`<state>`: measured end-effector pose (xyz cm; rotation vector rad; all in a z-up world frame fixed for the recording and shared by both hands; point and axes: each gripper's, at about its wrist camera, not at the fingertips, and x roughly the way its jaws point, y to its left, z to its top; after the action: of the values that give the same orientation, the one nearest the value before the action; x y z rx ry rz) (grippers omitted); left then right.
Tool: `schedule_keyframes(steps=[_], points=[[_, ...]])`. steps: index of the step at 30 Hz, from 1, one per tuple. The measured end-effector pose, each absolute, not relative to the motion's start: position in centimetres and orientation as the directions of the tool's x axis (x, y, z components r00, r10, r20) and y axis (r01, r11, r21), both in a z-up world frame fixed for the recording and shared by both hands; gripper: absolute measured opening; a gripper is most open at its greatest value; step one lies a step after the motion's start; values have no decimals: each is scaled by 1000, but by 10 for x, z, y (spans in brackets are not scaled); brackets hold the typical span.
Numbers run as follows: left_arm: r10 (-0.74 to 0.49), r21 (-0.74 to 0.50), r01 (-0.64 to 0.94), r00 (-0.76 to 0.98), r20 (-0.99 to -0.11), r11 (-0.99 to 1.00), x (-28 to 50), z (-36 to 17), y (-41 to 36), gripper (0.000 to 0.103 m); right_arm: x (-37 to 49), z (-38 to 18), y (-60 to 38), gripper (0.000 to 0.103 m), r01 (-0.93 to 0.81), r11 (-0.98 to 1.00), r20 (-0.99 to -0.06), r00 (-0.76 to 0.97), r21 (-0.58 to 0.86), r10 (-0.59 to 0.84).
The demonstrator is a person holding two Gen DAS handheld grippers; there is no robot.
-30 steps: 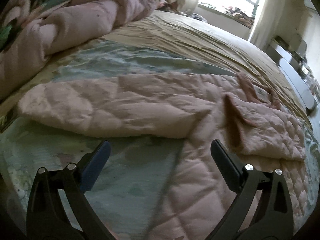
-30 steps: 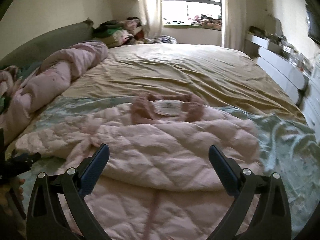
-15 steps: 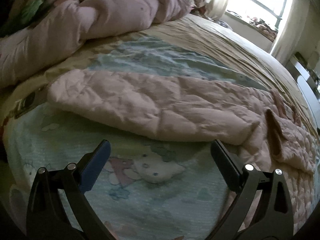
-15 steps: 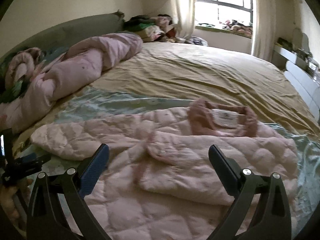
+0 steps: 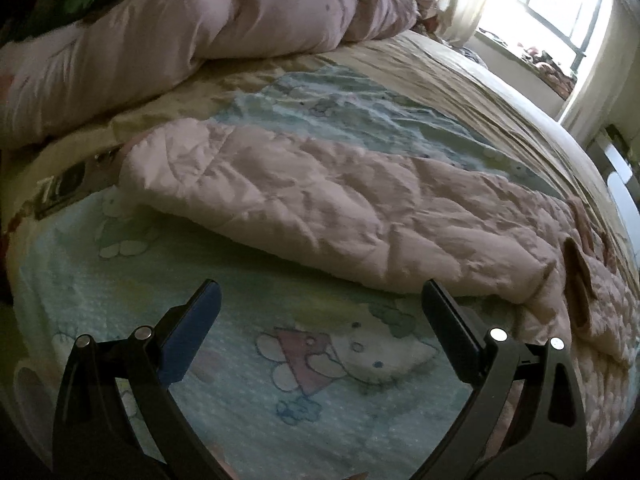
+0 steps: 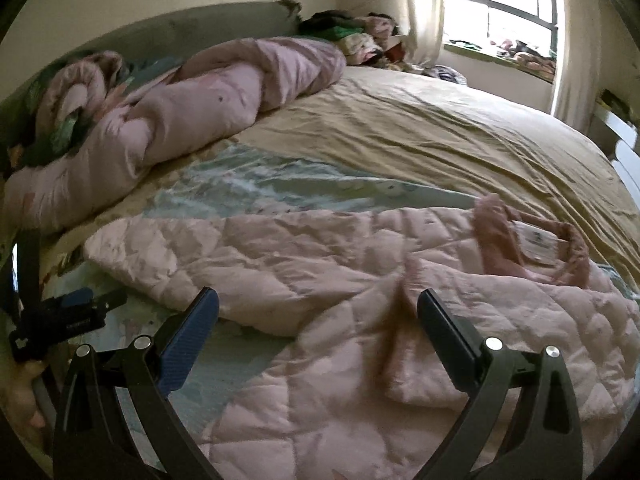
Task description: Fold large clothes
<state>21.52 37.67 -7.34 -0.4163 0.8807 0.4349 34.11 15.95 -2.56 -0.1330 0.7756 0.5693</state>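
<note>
A pale pink quilted jacket lies on the bed with its darker pink collar at the right. One sleeve stretches out to the left, its cuff at the left end. My left gripper is open and empty, just short of the sleeve over the cartoon-print sheet. It also shows at the left edge of the right wrist view. My right gripper is open and empty above the jacket body, near the folded other sleeve.
A rolled pink duvet lies along the headboard side. A tan bedspread covers the far half of the bed. A light blue cartoon-print sheet lies under the jacket. Piled clothes sit by the window.
Both grippers have swung left along the jacket. The left gripper moved from the jacket body toward the outstretched sleeve. The right gripper's view shifted off the collar. Both stayed open.
</note>
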Motion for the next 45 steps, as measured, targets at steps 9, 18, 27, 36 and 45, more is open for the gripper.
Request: schedule_keyframes(steps=[9,18,27,36,45], points=[[199,-194,-582,543,-816,789,213,-92,419,94,341,-55,217,99,-605,792,-727,510,77,460],[174,-297,-648,560,-810,701,212,-108,473,94,341,-88,261,99,-651,756,-769,447,71,457],[163,-376,-689,581,-797,619,222,-117,510,94,349,-96,276,99,-660,748,-775,435,72,459],[214,-375,-696,603,-769,613,228,-107,524,11,360,-102,271,99,-638,763,-782,422,104,459],[282,-304,-602,686,-671,739,225,-27,487,5,352,-80,239,99,-622,770,-753,436,143,492]])
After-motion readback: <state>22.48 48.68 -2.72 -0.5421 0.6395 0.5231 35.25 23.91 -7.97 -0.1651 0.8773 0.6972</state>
